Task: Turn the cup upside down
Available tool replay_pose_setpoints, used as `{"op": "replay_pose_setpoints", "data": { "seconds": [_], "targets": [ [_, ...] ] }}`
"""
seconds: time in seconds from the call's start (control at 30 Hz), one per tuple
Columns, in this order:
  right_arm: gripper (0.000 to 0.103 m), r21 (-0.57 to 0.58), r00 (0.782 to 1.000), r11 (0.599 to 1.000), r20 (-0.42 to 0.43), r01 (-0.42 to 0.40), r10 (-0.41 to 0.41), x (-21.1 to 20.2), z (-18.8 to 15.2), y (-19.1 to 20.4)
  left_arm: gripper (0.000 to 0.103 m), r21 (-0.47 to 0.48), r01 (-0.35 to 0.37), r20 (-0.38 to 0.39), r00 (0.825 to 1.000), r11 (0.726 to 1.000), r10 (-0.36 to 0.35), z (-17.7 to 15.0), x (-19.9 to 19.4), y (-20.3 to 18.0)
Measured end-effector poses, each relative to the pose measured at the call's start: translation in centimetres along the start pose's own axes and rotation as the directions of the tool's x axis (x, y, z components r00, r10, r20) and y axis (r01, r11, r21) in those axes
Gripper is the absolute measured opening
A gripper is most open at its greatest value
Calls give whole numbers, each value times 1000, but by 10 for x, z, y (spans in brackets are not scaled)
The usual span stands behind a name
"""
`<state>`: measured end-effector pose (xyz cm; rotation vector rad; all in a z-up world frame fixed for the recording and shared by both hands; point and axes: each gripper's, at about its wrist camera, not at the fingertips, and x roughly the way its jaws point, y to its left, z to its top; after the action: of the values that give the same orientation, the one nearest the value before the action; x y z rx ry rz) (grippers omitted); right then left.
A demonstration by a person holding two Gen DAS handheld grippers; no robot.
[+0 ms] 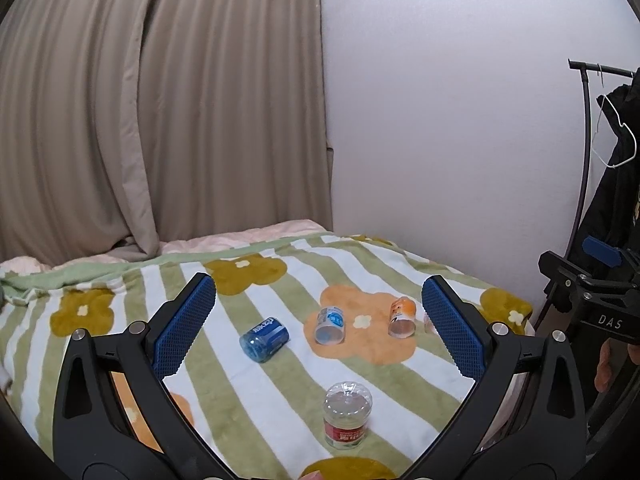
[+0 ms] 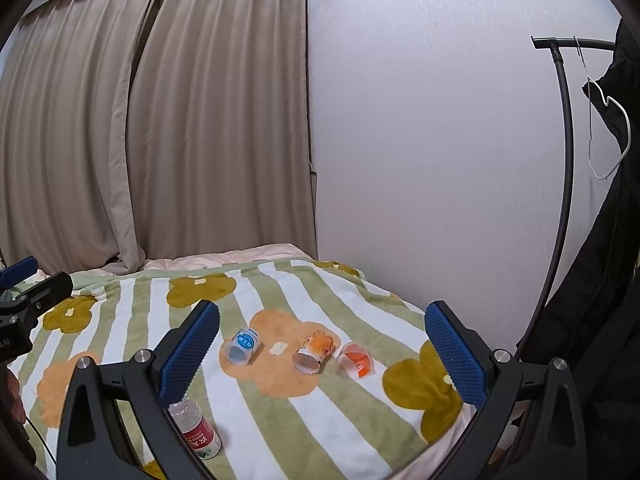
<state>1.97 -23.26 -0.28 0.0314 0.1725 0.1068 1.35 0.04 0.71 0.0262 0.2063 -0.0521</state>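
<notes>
Above striped blanket [image 1: 256,400], left gripper [image 1: 320,320] and right gripper [image 2: 322,340] gape wide, empty.

cups [image 1: 330,326] on blanket [image 1: 248,392]

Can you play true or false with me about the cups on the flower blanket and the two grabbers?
1. The red-label cup stands with its bottom up. True.
2. The blue cup stands upright. False: it lies on its side.
3. The left gripper holds a cup. False: it is open and empty.
4. The orange cup lies on its side on the blanket. True.
5. The right gripper is shut. False: its jaws stand wide apart.
</notes>
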Motion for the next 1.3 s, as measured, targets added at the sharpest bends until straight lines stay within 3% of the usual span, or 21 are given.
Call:
{"op": "replay_pose_setpoints", "data": {
  "seconds": [0.8, 1.3],
  "targets": [
    [103, 5, 1000, 1000, -11, -5, 5, 0, -6, -3, 103, 0, 1, 4, 1000, 1000, -1, 3, -1, -4],
    [103, 6, 1000, 1000, -7, -7, 7, 0, -7, -4, 103, -17, 19, 54, 998, 1000, -18, 6, -7, -6]
  ]
}}
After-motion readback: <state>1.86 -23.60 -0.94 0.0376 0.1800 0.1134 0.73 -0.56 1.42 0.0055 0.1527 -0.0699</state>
